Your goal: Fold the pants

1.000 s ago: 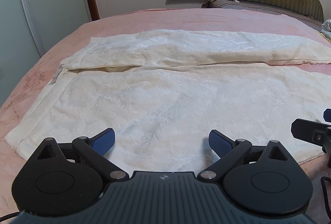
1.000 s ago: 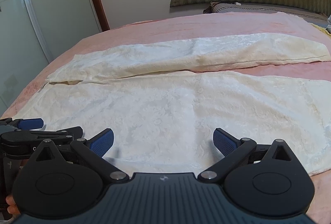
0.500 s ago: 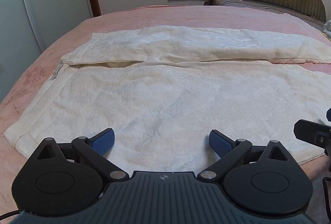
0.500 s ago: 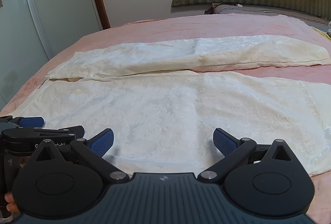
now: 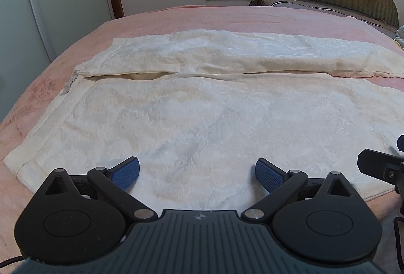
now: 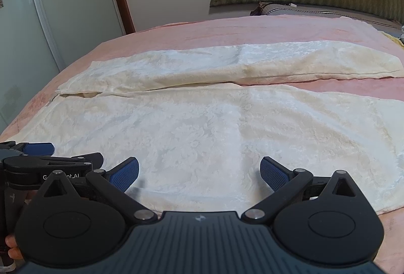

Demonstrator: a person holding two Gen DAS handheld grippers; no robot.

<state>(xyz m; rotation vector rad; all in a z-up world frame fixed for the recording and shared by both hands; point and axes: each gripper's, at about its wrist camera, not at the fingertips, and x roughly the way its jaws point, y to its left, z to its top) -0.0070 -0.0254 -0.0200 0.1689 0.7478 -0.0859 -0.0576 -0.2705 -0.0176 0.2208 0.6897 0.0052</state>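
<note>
The cream pants are lying flat on the pink bed, both legs stretched out. The left gripper and right gripper are hovering over the near edge of the pants, fingers spread wide, holding nothing.

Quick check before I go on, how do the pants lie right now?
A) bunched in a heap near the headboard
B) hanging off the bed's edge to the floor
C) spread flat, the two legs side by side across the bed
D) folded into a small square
C: the cream pants lie flat on the pink bedspread, far leg beside near leg, and both claws are open above the near edge.
</note>
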